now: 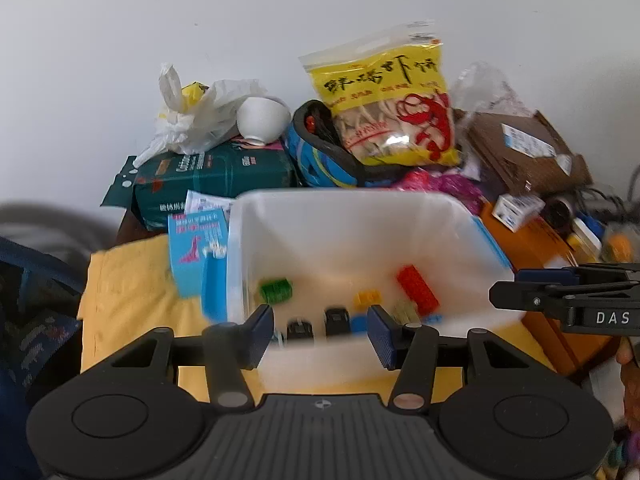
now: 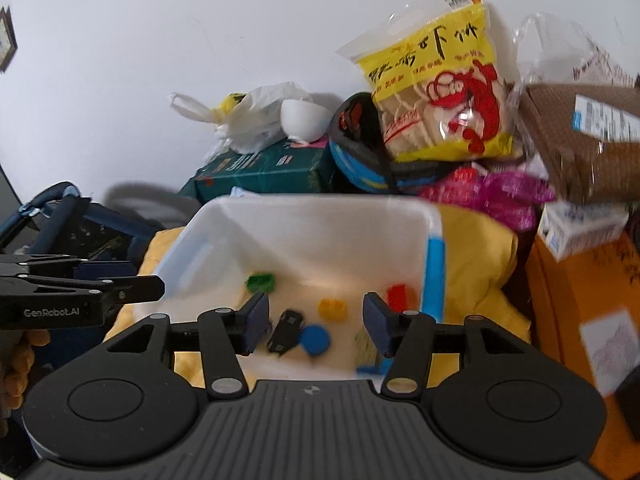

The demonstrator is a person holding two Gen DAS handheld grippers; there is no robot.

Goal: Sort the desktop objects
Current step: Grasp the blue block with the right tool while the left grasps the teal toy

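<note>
A plain white wall (image 1: 280,20) is rising behind a cluttered desk, where a yellow cloth (image 1: 124,292) is lying under a white plastic bin (image 1: 352,216). The bin is sitting open at the near middle, its far rim pressing close to a heap of clutter and its top standing free.

The left gripper (image 1: 320,330) is hanging over the bin's near edge with its jaws apart and nothing between them. The right gripper (image 2: 314,322) is hovering beside it over the same edge, jaws likewise parted and empty.

Inside the bin small toys are lying loose: a green block (image 1: 276,290) to the left, a yellow block (image 1: 368,298) in the middle, a red block (image 1: 418,288) to the right, two black toy cars (image 1: 318,322) near the front and a blue disc (image 2: 315,339).

Behind the bin a dark green package (image 1: 216,176) is crowding the left, with a white bowl (image 1: 262,120) and a white plastic bag (image 1: 192,120) on top. A yellow snack bag (image 1: 396,104) is leaning far right of them, next to a brown cardboard box (image 1: 520,148). An orange box (image 2: 580,300) is hemming in the right side, and a blue card (image 1: 196,248) is standing against the bin's left wall.
</note>
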